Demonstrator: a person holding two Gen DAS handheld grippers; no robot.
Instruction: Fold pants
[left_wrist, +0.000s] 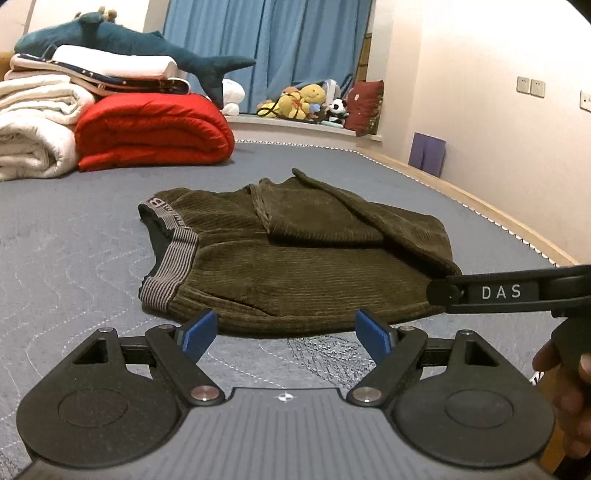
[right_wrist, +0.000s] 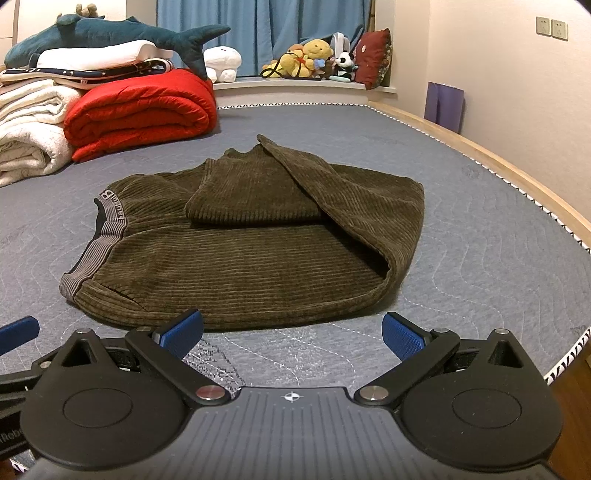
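Note:
Olive corduroy pants (left_wrist: 288, 258) lie folded on the grey mattress (left_wrist: 74, 258), legs doubled back over the seat, striped grey waistband (left_wrist: 173, 262) at the left. They also show in the right wrist view (right_wrist: 251, 236). My left gripper (left_wrist: 286, 338) is open and empty, just short of the pants' near edge. My right gripper (right_wrist: 291, 334) is open and empty, also just short of the near edge. The right gripper's side shows in the left wrist view (left_wrist: 509, 291) beside the pants' right fold.
A red quilt (left_wrist: 151, 129), white blankets (left_wrist: 33, 122) and a blue plush shark (left_wrist: 110, 37) are stacked at the far left. Plush toys (left_wrist: 306, 101) sit on the window ledge before blue curtains. The mattress edge (right_wrist: 554, 206) and wall run along the right.

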